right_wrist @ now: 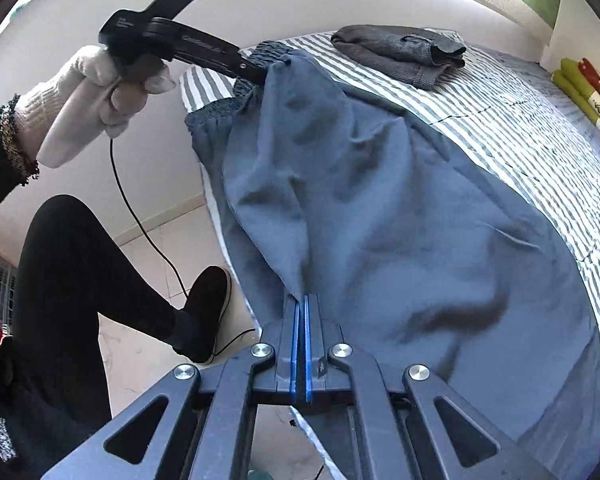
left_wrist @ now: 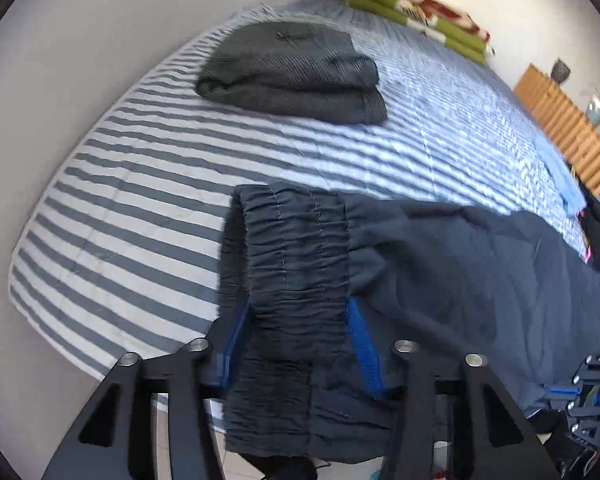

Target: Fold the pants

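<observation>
Dark blue pants lie spread along the near edge of the striped bed, partly hanging over it. Their gathered waistband runs between the blue pads of my left gripper, which stands open around it without pinching. In the right wrist view the left gripper, held by a white-gloved hand, has its tip at the waistband. My right gripper is shut on a pinch of the pants near the bed's edge; it also shows as the right gripper at the lower right.
A folded grey garment rests farther back on the bed. A green and red folded blanket lies at the far end. A wooden slatted piece stands to the right. The person's leg and a cable are beside the bed.
</observation>
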Action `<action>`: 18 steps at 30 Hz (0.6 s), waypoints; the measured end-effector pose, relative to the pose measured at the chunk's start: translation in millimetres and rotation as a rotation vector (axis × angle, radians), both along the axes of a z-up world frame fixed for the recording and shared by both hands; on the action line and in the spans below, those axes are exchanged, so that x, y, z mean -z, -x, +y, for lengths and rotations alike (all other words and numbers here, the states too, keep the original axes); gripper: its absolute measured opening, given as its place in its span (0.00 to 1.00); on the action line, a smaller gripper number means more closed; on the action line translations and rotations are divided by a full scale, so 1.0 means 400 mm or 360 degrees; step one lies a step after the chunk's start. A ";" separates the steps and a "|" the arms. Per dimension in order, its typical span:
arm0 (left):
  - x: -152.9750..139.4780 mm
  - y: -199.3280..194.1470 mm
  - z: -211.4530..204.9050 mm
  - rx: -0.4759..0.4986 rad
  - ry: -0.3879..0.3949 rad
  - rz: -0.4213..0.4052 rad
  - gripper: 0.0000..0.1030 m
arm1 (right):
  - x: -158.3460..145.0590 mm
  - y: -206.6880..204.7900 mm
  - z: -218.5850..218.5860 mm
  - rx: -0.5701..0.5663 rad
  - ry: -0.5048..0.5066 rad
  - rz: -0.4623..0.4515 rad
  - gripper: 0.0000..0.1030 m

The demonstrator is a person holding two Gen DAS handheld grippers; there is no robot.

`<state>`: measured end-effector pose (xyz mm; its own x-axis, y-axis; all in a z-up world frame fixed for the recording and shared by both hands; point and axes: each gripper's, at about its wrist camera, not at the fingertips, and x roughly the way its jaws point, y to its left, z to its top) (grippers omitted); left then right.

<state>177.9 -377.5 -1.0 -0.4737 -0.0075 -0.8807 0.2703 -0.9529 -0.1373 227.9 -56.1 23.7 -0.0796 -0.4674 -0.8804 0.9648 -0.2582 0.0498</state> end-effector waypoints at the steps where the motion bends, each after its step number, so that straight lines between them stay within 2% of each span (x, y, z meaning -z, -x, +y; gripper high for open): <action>1: 0.001 0.004 0.011 0.0019 0.0055 -0.0019 0.46 | 0.000 0.001 0.001 0.0002 -0.0003 0.0002 0.02; 2: -0.003 0.004 0.023 0.0046 0.0098 -0.0036 0.45 | 0.001 0.004 0.001 0.0007 -0.0002 0.0003 0.02; 4: -0.026 -0.009 0.030 0.0073 0.0132 -0.0048 0.33 | -0.005 0.012 0.006 0.0022 0.0009 0.0002 0.02; 10: -0.118 -0.086 0.022 0.0095 0.0094 -0.0074 0.32 | -0.065 0.027 0.035 0.0027 0.0109 -0.0025 0.02; 13: -0.084 -0.112 0.023 0.0090 0.0118 -0.0204 0.38 | -0.062 -0.005 0.033 -0.0062 0.0107 -0.0050 0.02; 15: -0.008 -0.119 0.030 0.0086 0.0142 -0.0386 0.45 | -0.033 -0.036 0.021 -0.0137 0.0046 -0.0033 0.02; 18: 0.031 -0.119 0.039 0.0060 0.0152 -0.0430 0.50 | 0.022 -0.078 0.012 -0.0229 -0.0068 0.0009 0.02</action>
